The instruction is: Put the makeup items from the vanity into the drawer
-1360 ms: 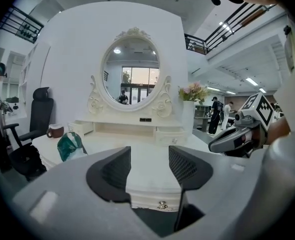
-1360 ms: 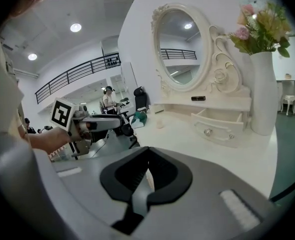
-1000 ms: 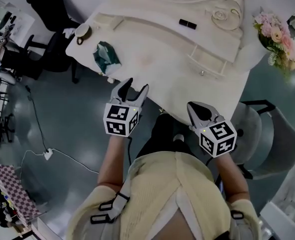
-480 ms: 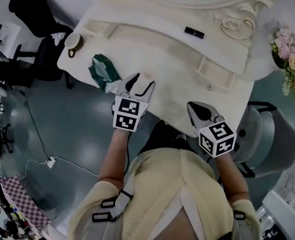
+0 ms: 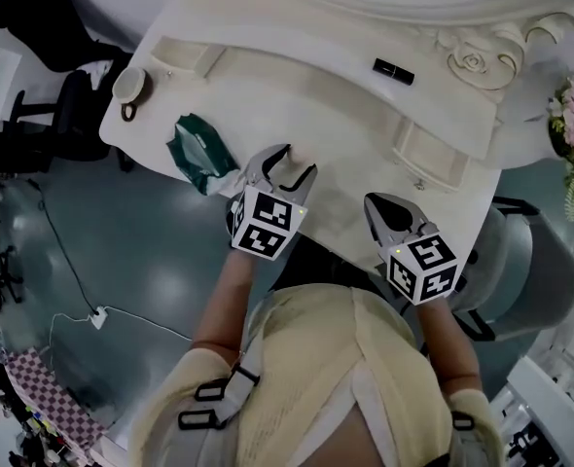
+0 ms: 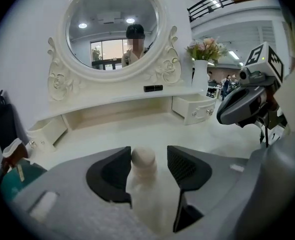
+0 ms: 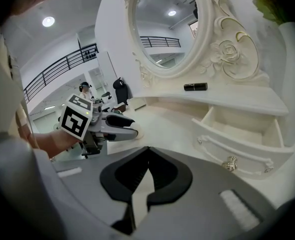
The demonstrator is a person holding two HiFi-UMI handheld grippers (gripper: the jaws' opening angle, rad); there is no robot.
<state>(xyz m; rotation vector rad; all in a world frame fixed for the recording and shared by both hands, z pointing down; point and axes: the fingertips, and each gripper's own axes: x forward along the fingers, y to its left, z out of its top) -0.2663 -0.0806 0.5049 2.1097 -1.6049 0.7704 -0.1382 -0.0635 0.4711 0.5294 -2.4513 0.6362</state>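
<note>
The left gripper hovers over the cream desk, jaws wide but closing around a small pale round-capped bottle (blurred, seemingly untouched). The right gripper is closed and empty near the open cream drawer. A black lipstick tube lies on the upper shelf.

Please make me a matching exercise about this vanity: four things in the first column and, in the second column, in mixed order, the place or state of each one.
Column one
1. black tube
2. green pouch
3. right-hand drawer
4. right gripper

Column two
A. pulled open
B. jaws shut, nothing held
C. lying on the raised shelf
D. at the left front edge of the vanity top

Pairs: 1-C, 2-D, 3-A, 4-B
</note>
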